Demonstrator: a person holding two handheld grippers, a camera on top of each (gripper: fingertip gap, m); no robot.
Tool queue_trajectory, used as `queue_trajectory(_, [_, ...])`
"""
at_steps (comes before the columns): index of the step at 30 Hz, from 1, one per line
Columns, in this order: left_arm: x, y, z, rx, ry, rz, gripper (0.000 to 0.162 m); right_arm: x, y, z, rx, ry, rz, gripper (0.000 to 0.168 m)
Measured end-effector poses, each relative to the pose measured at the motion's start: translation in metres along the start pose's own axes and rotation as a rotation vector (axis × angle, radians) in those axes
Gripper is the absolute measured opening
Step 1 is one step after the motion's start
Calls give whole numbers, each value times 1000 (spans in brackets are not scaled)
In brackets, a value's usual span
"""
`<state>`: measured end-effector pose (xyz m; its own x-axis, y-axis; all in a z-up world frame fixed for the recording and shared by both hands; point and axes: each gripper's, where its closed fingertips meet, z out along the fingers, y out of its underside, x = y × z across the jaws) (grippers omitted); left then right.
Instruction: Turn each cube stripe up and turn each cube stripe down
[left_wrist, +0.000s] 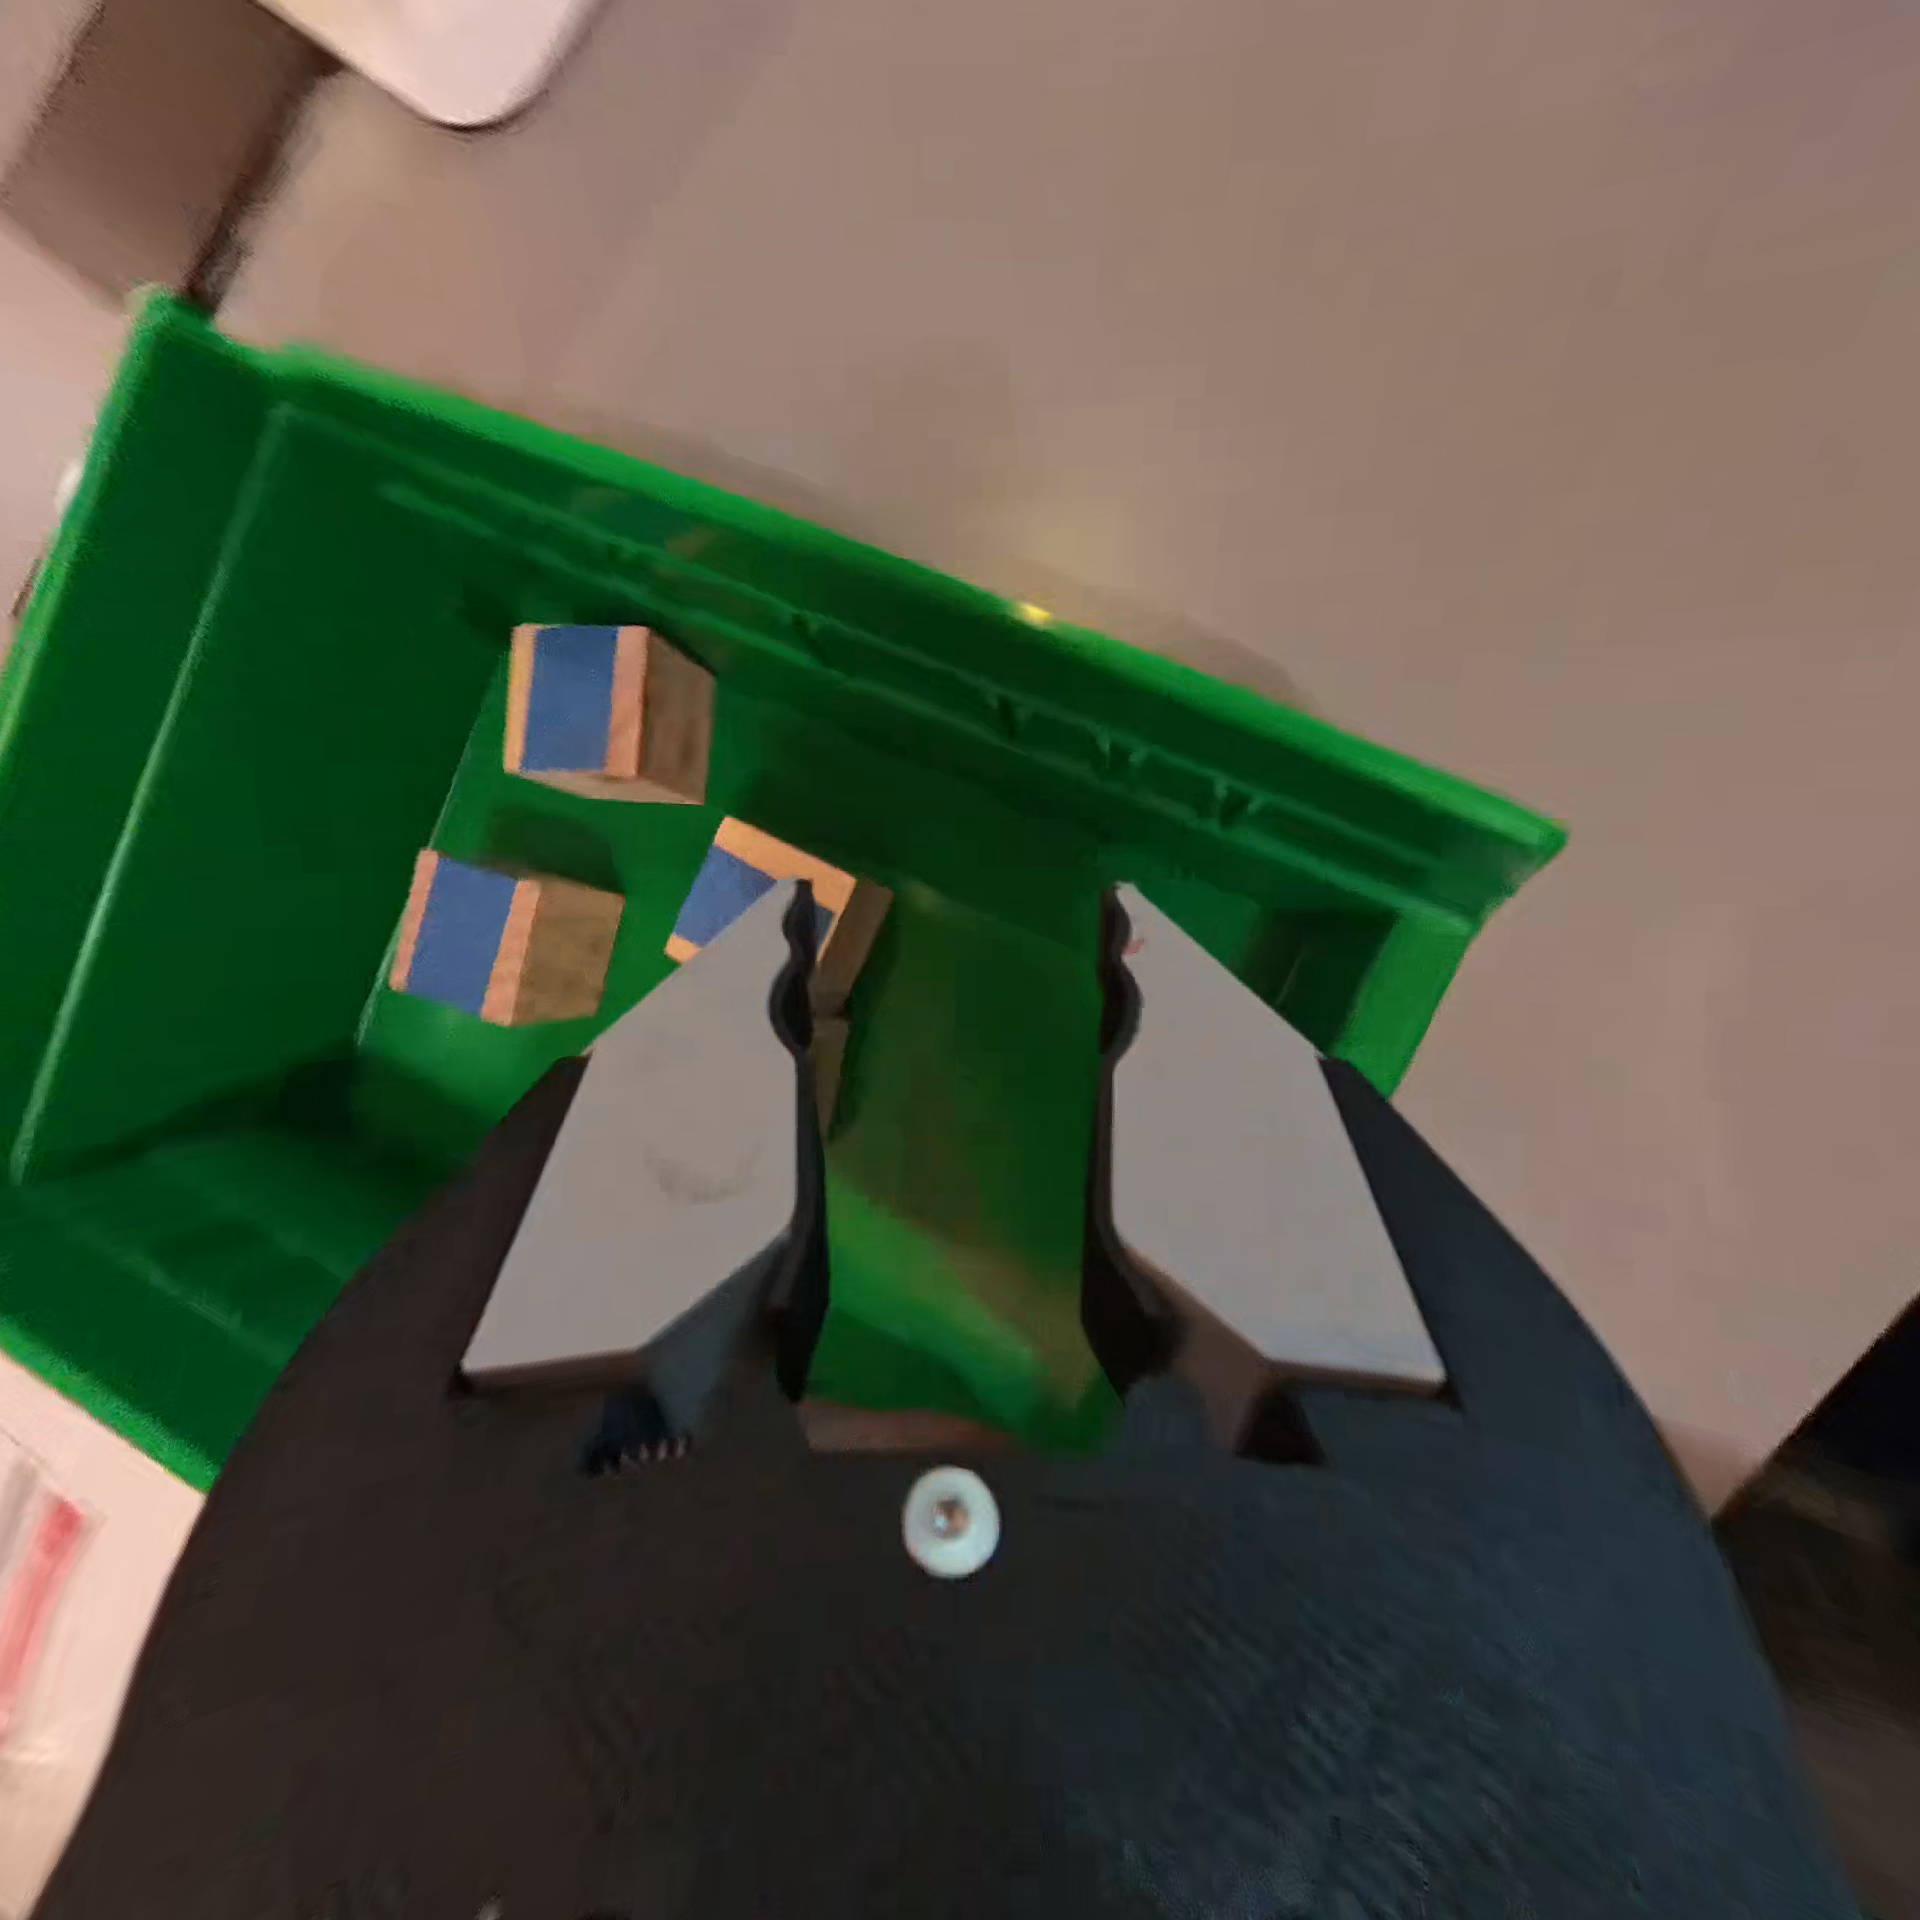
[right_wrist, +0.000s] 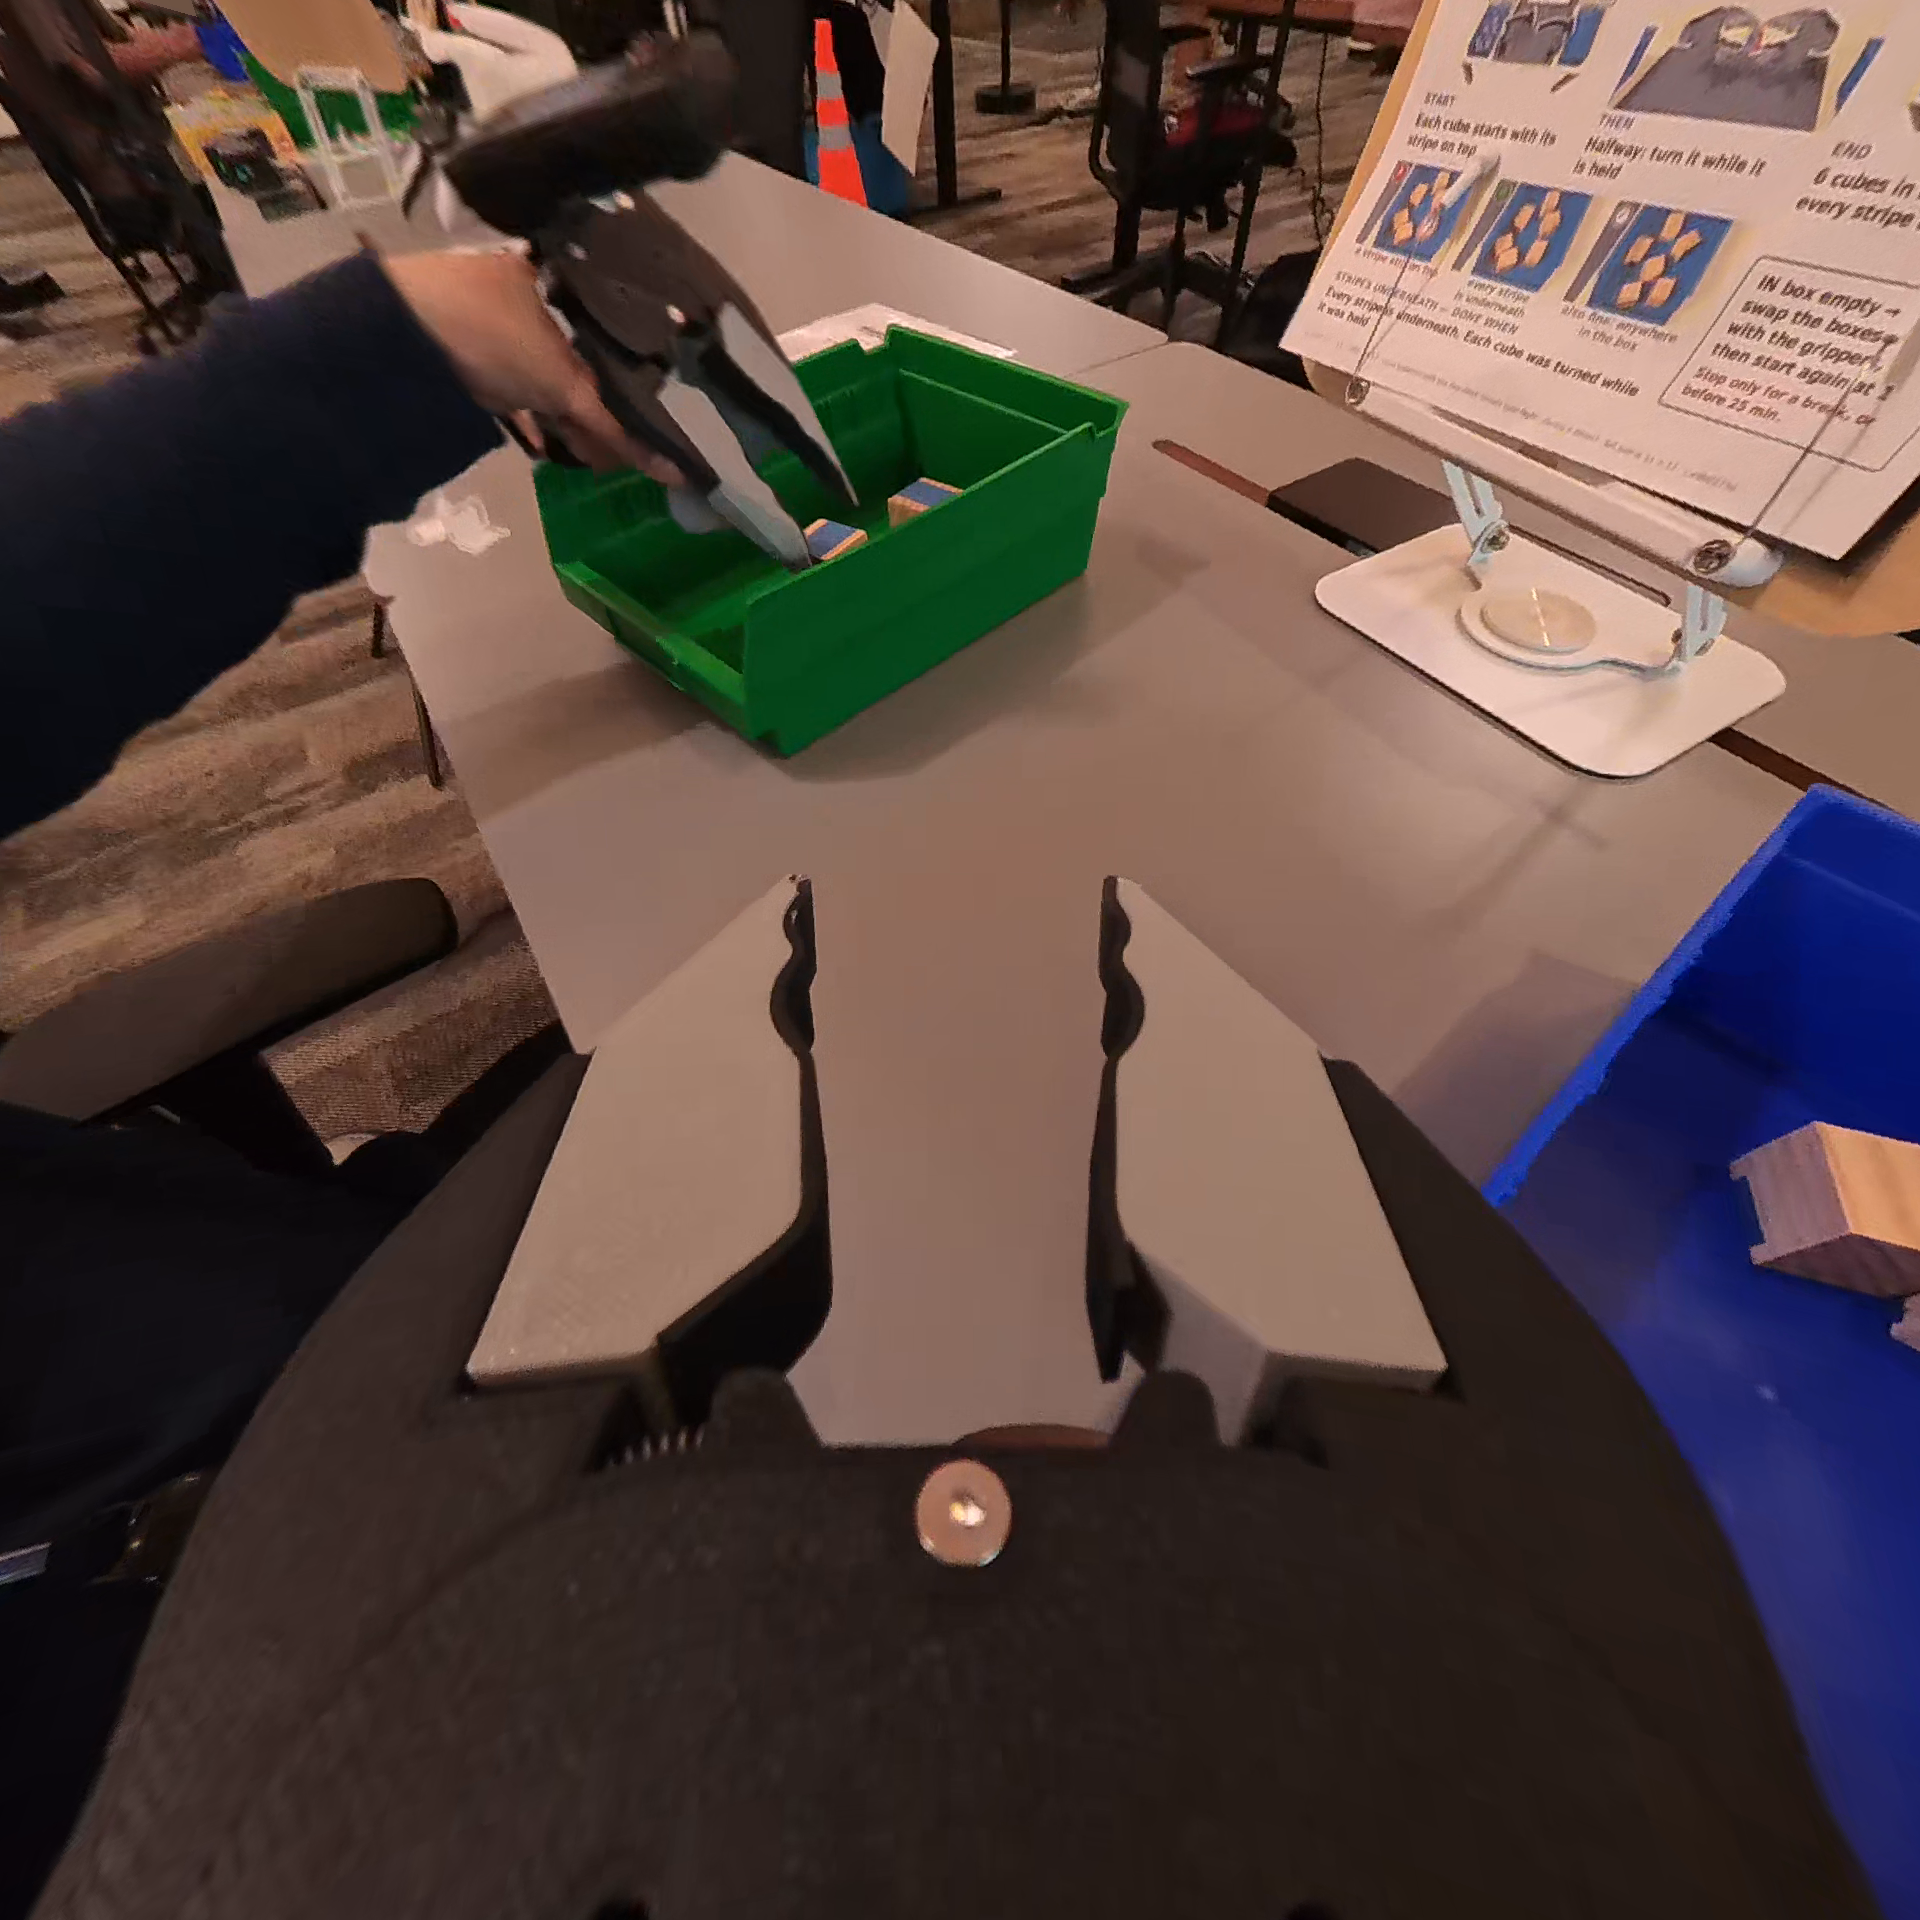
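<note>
In the left wrist view, three wooden cubes with a blue stripe on top lie in a green bin (left_wrist: 166, 727): one at the back (left_wrist: 603, 712), one nearer (left_wrist: 499, 935), and one (left_wrist: 743, 883) partly hidden behind my left fingertip. My left gripper (left_wrist: 951, 904) is open and empty, low inside the bin, just right of that third cube. In the right wrist view, my right gripper (right_wrist: 956, 899) is open and empty above the grey table. The left gripper (right_wrist: 821, 530) shows far off, dipped into the green bin (right_wrist: 914, 634) beside two striped cubes (right_wrist: 836, 538) (right_wrist: 923, 499).
A blue bin (right_wrist: 1704, 987) at the right holds a plain-faced wooden cube (right_wrist: 1839, 1205). A white stand (right_wrist: 1538, 665) carries an instruction sheet (right_wrist: 1621, 229) at the back right. The grey table's (right_wrist: 987, 810) left edge drops to carpet and a chair (right_wrist: 208, 977).
</note>
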<state>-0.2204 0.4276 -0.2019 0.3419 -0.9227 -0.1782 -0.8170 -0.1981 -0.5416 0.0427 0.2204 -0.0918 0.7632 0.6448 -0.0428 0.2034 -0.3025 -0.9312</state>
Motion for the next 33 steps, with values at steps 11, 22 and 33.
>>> queue_trajectory(11, [-40, 23, 39, -279, 55, 430, 58, 5, 6, -26, 53, -89, 91, 52])
queue_trajectory(22, [-43, 24, 55, -273, 86, 445, 46, -6, 14, -16, 28, -185, 105, 52])
queue_trajectory(33, [125, -107, -111, 776, -51, 614, 45, -61, 1, 20, 88, -477, 254, 60])
